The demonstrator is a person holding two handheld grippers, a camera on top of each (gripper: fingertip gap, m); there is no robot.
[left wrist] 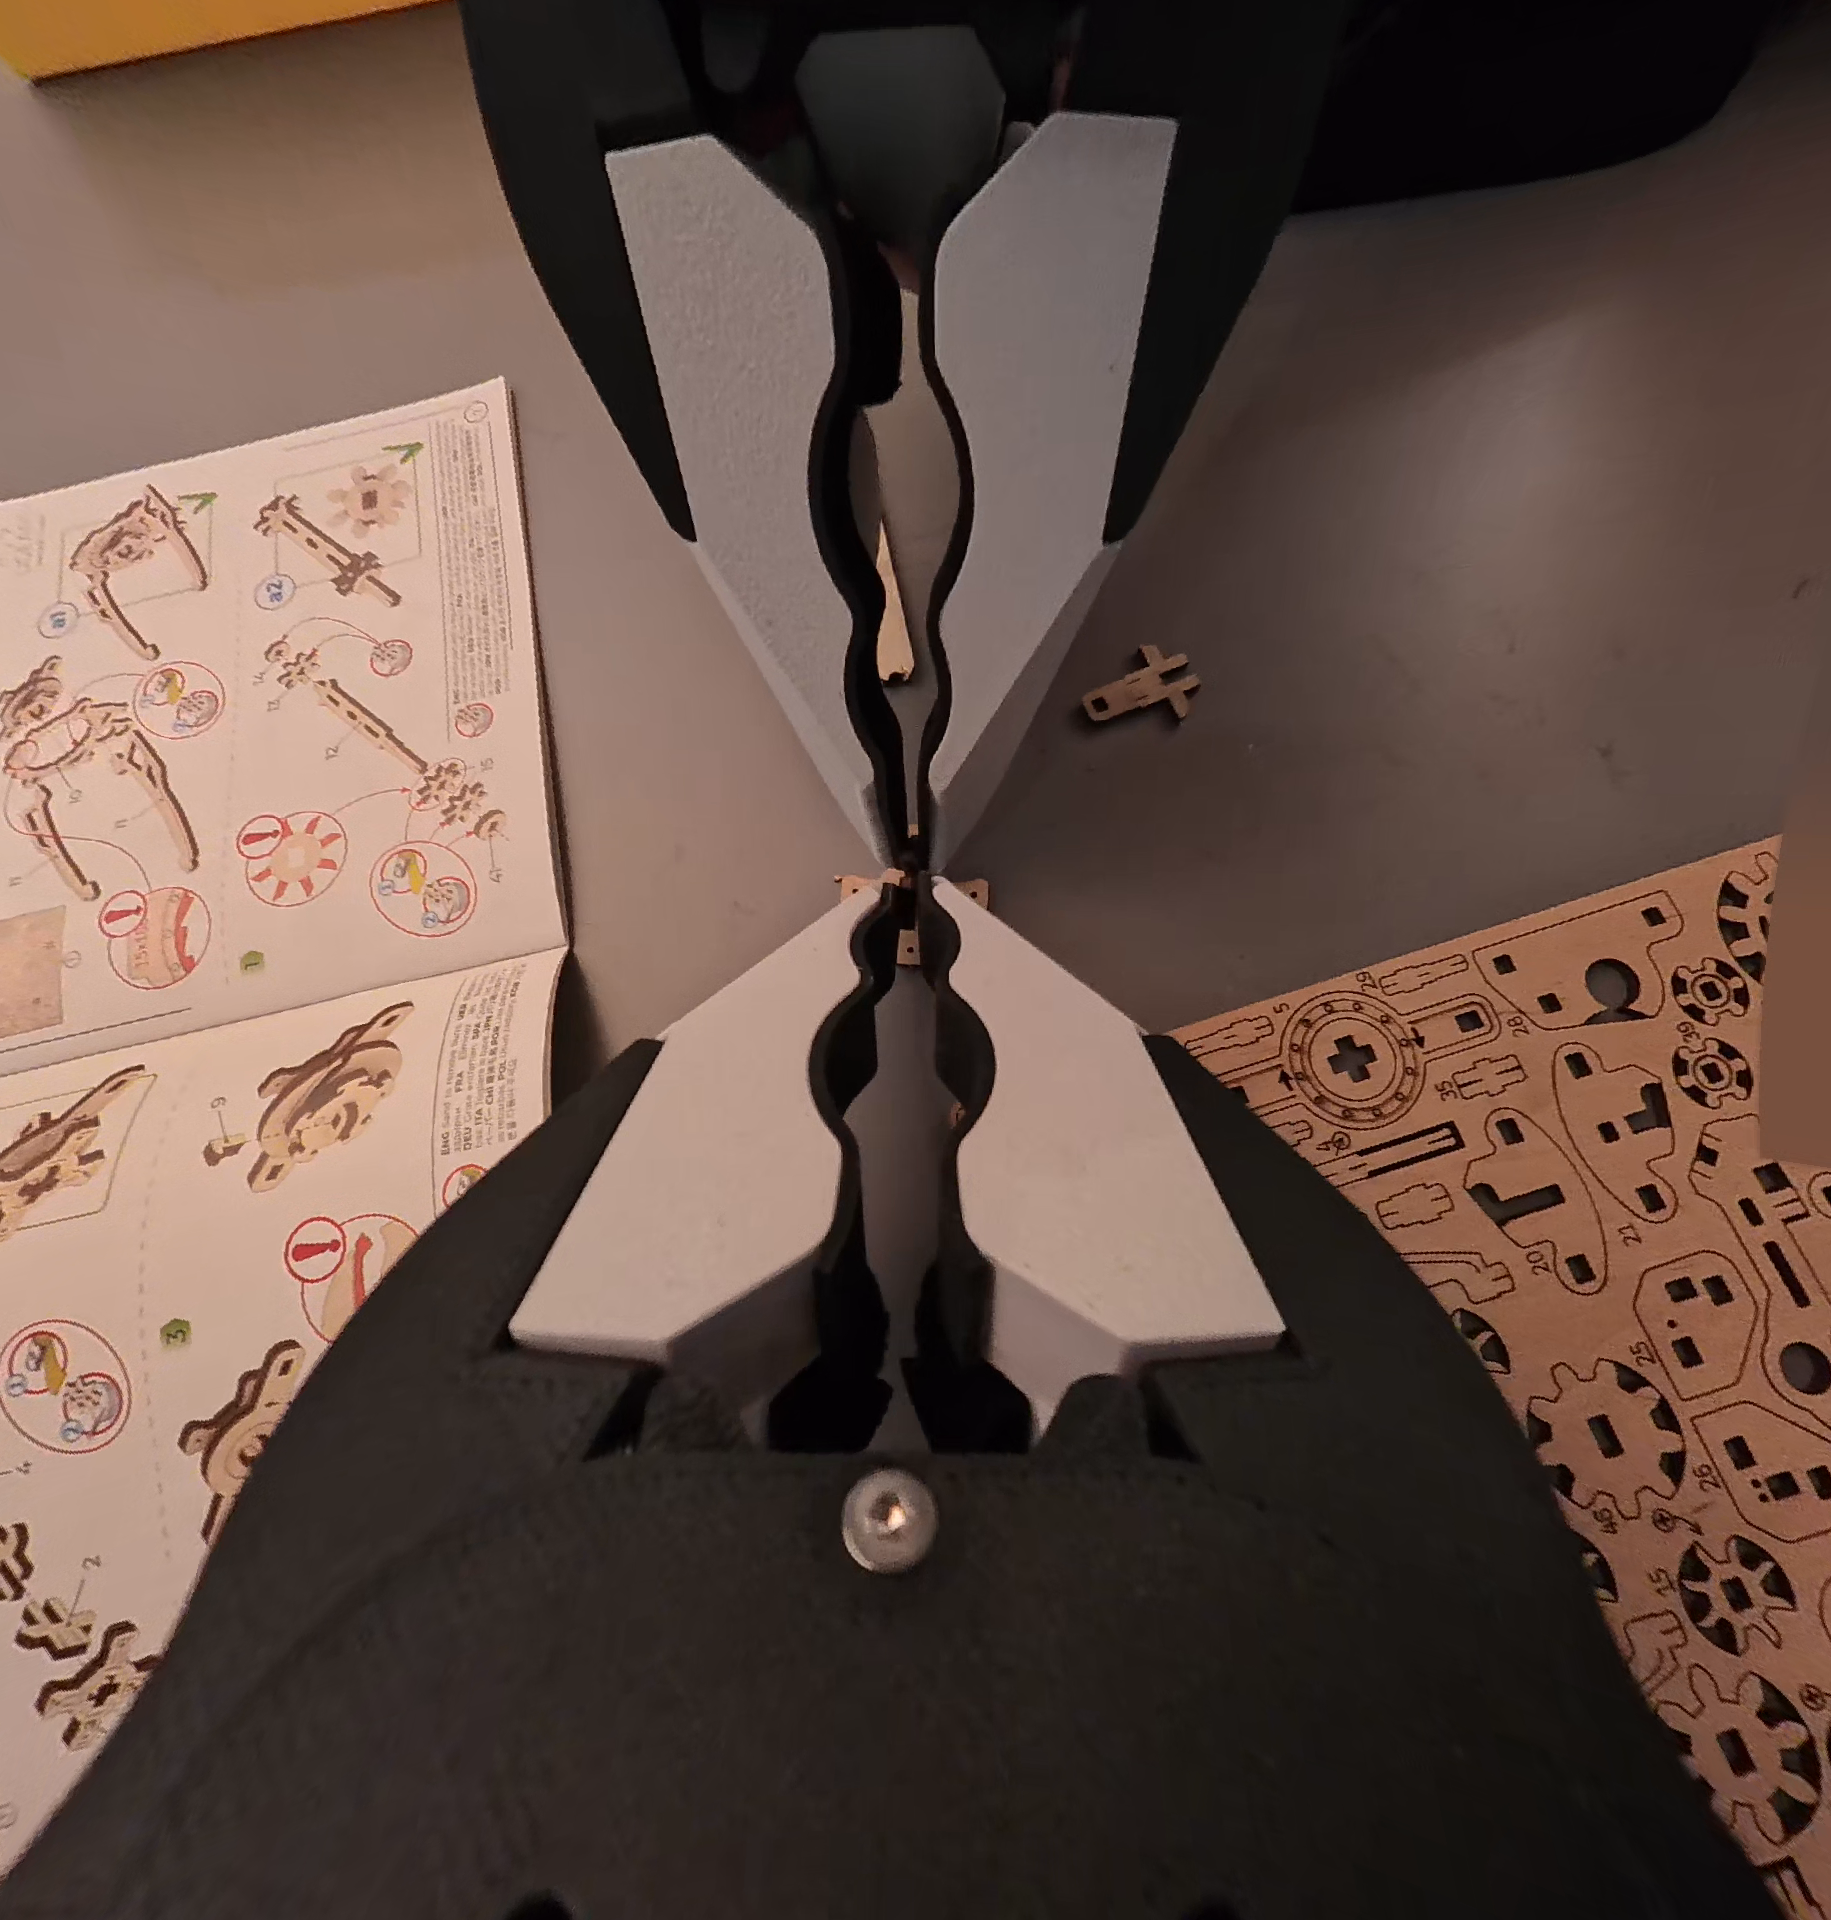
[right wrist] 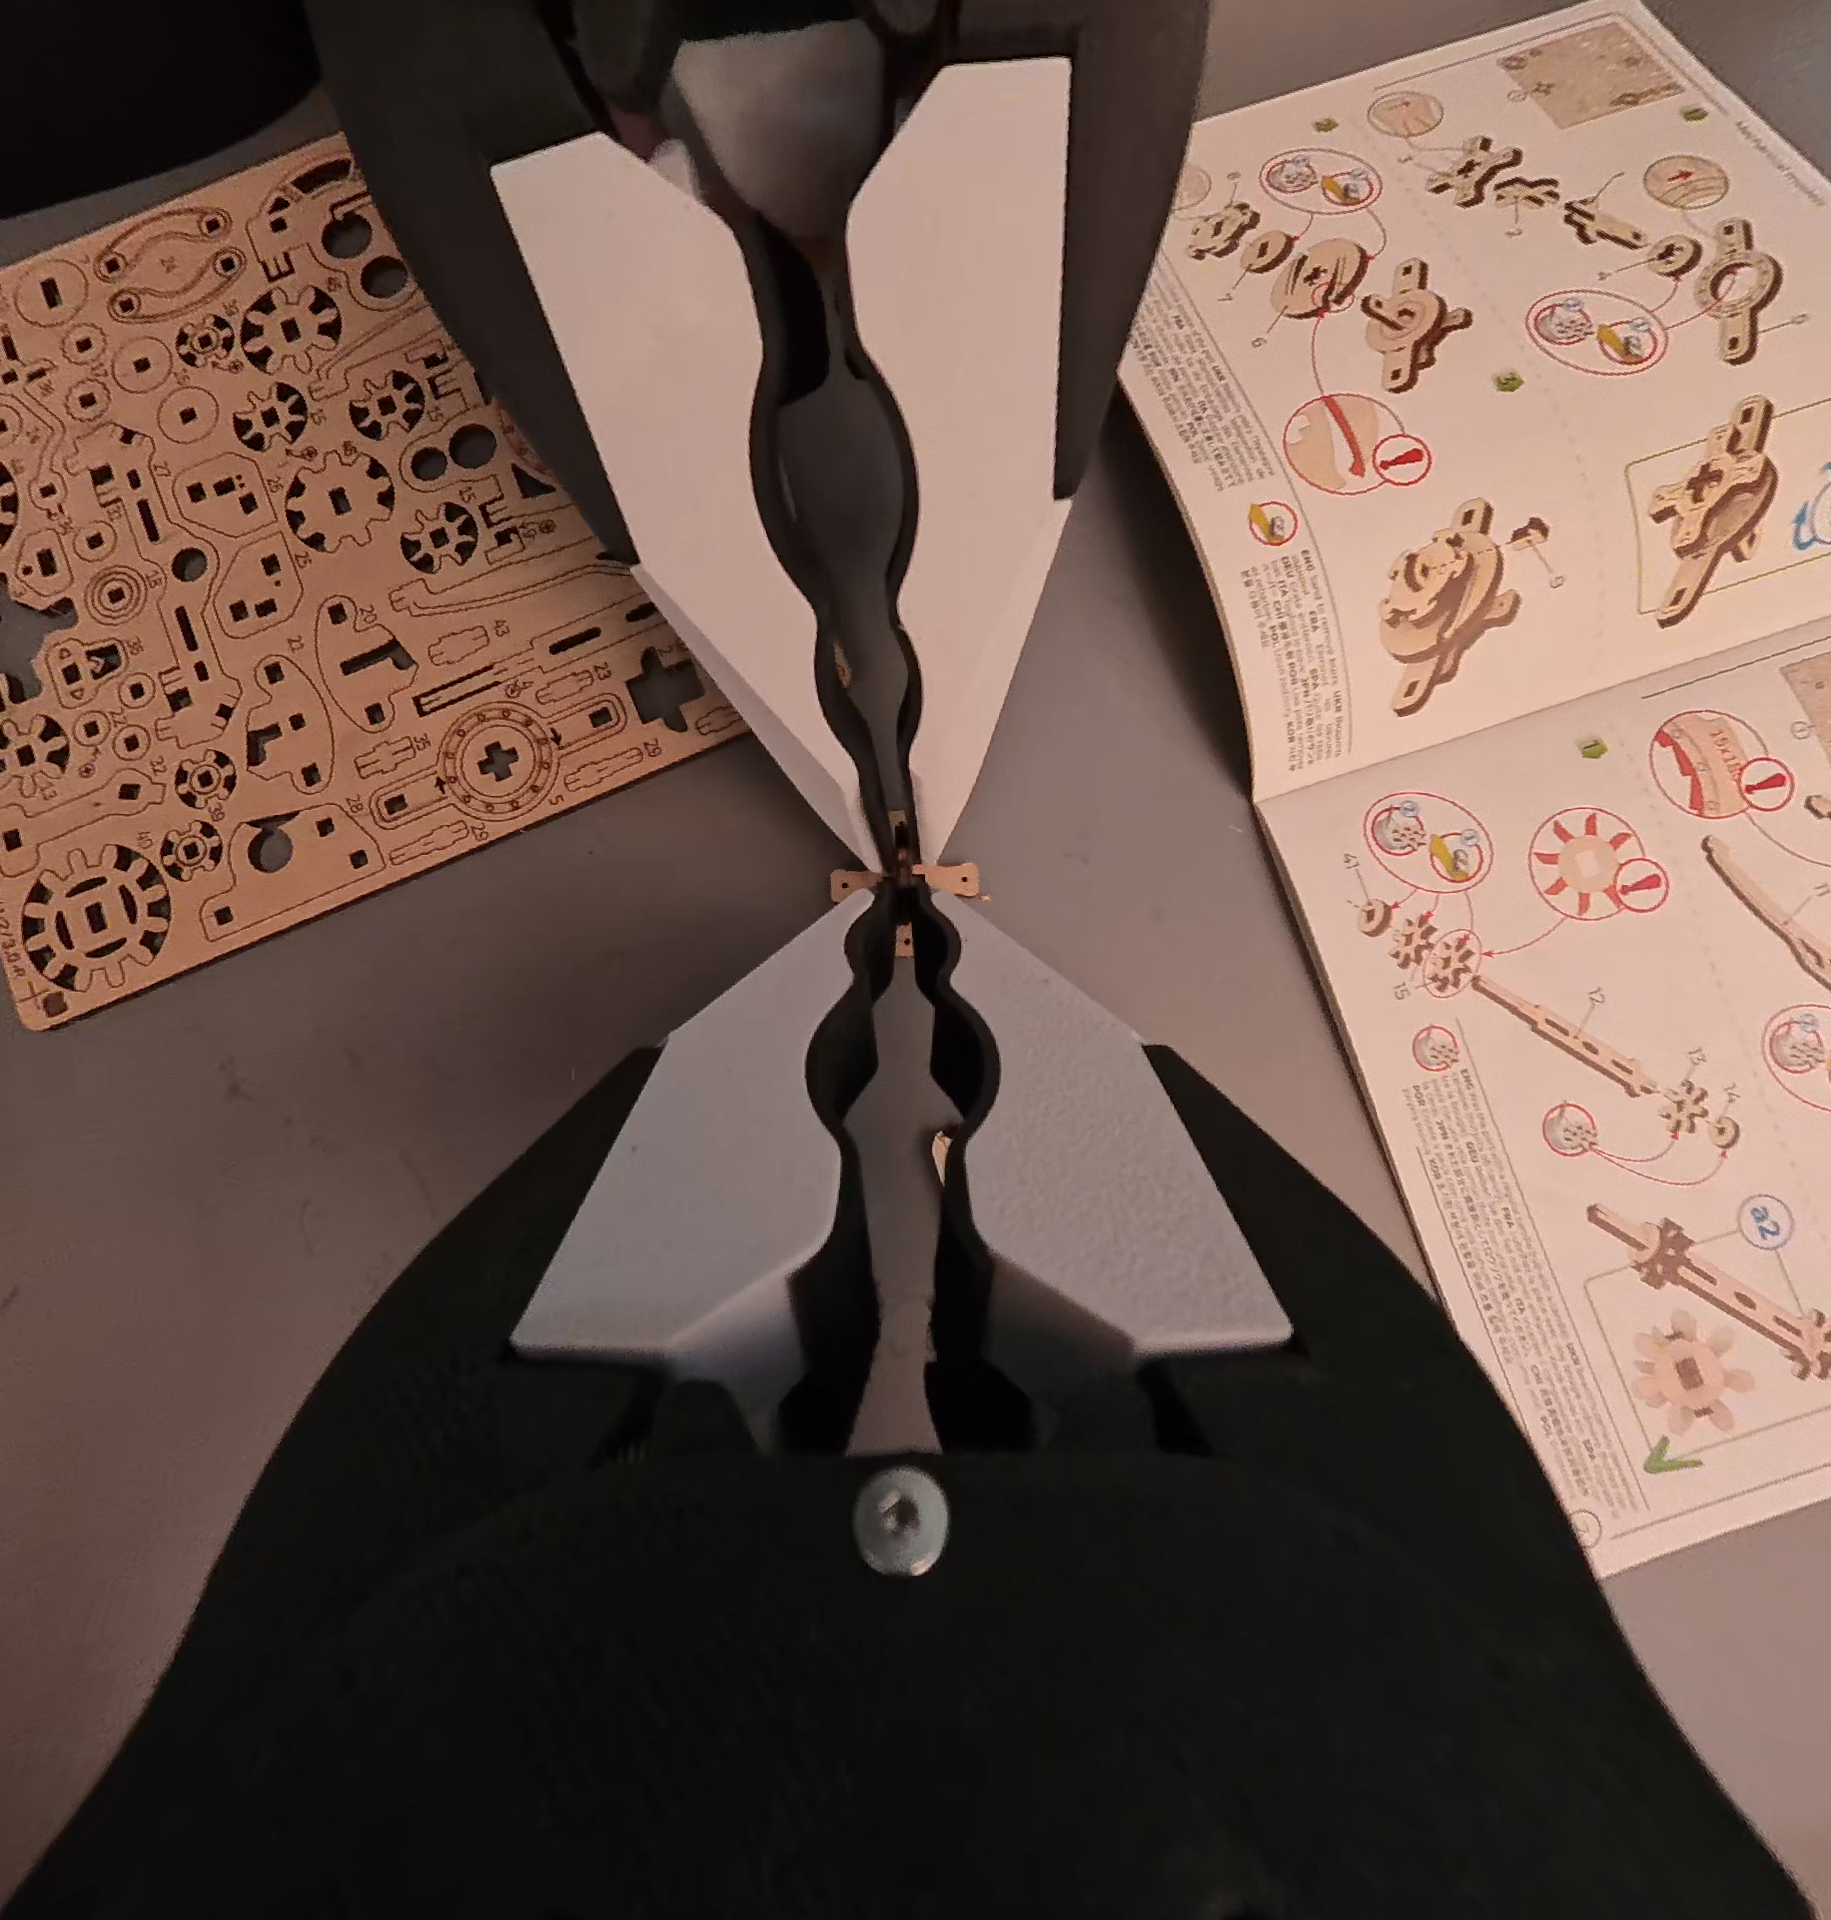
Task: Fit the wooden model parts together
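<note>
Tip to tip above the grey desk, left hand-held gripper and right hand-held gripper each pinch a small wooden part, crossed between instruction booklet and cut-out sheet.

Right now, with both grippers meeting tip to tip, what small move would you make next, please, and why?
Probably press the left gripper gently toward the right gripper: each is shut on a small wooden part, and the two pieces meet crosswise at the tips, apparently not fully seated.
</note>
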